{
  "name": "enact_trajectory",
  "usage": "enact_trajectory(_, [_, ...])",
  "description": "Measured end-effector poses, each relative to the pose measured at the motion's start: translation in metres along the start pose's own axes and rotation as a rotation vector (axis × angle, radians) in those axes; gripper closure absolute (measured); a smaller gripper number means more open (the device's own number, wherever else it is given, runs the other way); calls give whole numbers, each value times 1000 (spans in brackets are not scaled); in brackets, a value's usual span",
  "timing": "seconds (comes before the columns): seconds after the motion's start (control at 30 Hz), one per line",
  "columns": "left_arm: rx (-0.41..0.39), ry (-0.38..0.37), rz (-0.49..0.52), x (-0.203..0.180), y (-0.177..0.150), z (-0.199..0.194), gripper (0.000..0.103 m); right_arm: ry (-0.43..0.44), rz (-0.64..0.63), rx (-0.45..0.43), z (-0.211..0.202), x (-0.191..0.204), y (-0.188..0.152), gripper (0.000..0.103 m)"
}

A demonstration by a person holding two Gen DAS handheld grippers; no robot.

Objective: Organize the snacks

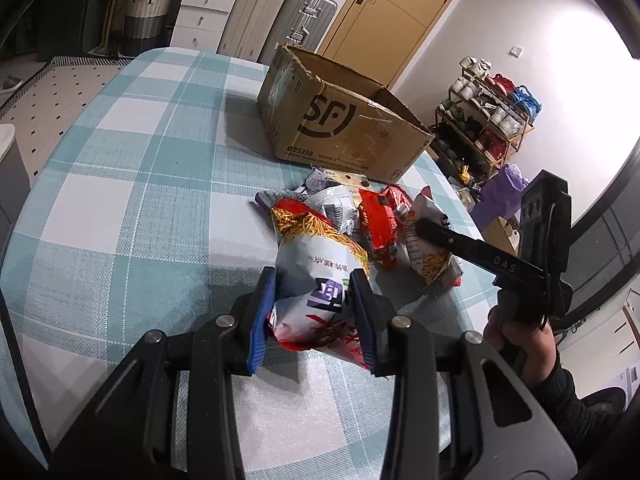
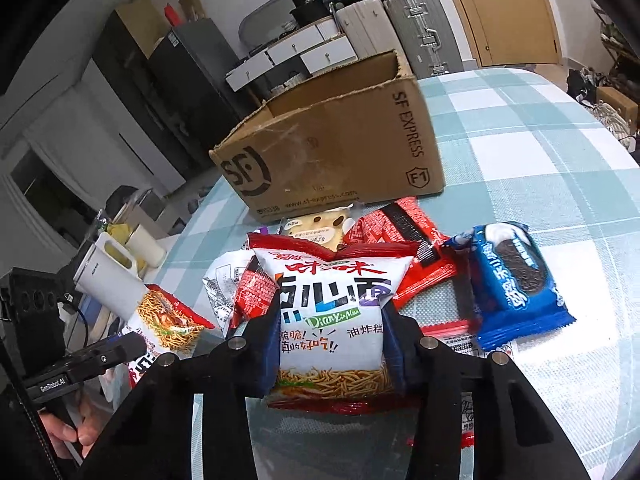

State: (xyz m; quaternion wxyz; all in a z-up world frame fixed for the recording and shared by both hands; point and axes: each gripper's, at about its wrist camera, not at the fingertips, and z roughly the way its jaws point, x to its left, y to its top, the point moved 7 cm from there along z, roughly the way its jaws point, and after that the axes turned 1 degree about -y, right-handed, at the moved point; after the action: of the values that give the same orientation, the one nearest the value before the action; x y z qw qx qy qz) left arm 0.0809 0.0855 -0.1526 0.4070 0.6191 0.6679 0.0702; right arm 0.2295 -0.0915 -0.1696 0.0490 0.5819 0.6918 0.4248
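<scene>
Snacks (image 2: 400, 248) still heaped near box (image 2: 340, 140), none inside visibly; each gripper's fingers (image 1: 264, 312) clamped on a noodle bag (image 1: 316, 280).

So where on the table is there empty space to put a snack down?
The checked tablecloth is bare on the side of the cardboard box and snack pile away from the shoe rack, and again past the blue cookie pack. It is crowded right in front of the box, where packets overlap and both grippers work.

Both wrist views close, angled down; share cardboard box (image 1: 344, 120).
</scene>
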Motion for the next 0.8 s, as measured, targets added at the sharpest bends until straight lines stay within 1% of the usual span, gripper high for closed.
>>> enact_trajectory(0.27, [-12, 5, 17, -7, 4, -6, 69, 14, -25, -28, -17, 8, 1, 60])
enact_trajectory(0.5, [-27, -3, 41, -17, 14, -11, 69, 32, -43, -56, -34, 17, 5, 60])
enact_trajectory(0.63, [-49, -22, 52, -25, 28, -17, 69, 42, -53, -78, -45, 23, 12, 60])
enact_trajectory(0.8, [-91, -32, 71, -35, 56, -27, 69, 56, -76, -90, -56, 31, 20, 60])
